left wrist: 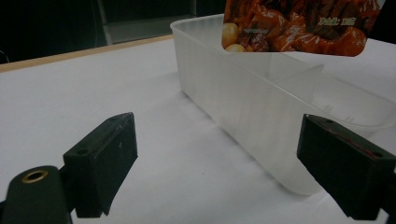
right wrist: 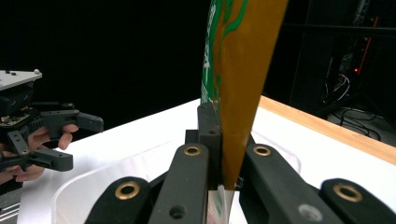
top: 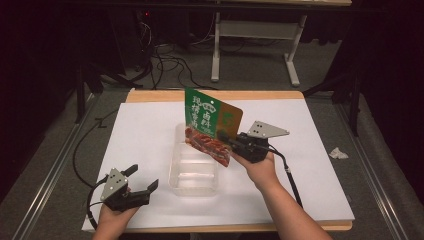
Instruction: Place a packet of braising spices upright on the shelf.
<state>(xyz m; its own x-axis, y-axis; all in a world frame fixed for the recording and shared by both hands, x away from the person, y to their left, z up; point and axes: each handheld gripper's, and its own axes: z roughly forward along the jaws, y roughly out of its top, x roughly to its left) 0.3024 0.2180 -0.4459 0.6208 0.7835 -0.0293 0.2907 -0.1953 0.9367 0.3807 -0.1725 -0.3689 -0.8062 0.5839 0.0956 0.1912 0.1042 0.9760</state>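
White sheeting covers the wooden bench (top: 150,135), with dark floor and cables behind. At its centre stands a clear plastic tray (top: 194,172) with ribbed compartments. The right gripper (top: 227,138) has its fingers clamped on a sauce packet (top: 210,125), held upright above the tray's far end; green panel with white Chinese characters, not legible, over a red food photograph. The left gripper (top: 142,179) rests near the bench's front left, fingers spread wide, empty.
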